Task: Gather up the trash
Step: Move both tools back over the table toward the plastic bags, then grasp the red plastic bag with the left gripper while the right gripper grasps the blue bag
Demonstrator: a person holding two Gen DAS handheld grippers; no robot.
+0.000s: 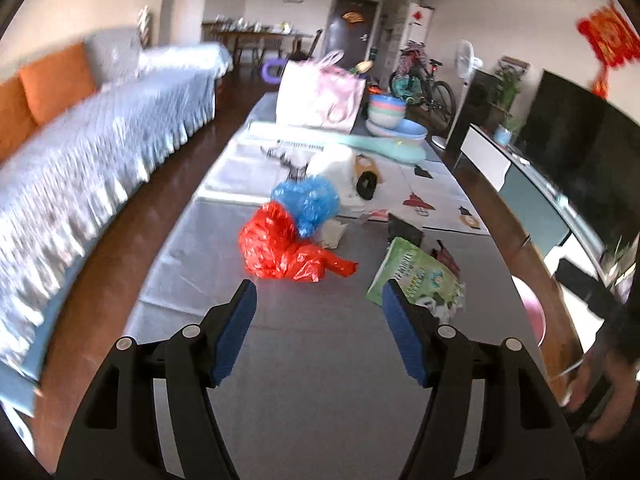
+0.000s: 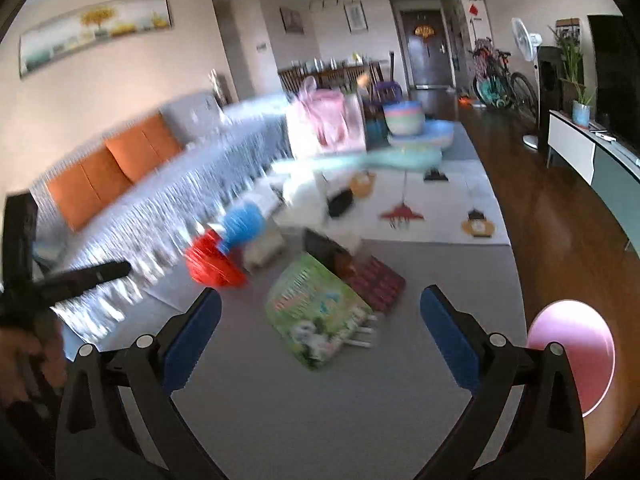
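Both grippers, left [image 1: 319,302] and right [image 2: 320,312], spread apart, green packet [image 2: 316,316] lettering blurred

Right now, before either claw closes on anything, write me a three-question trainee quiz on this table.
1. True or false: the left claw is shut on the red plastic bag.
2. Which lies nearest the right claw? A) the pink tote bag B) the green snack packet C) the stacked bowls
3. Fill in: the crumpled bag touching the red one on its far side is ____.

Key
1. False: both claws are open and hold nothing.
2. B
3. blue: the blue plastic bag.
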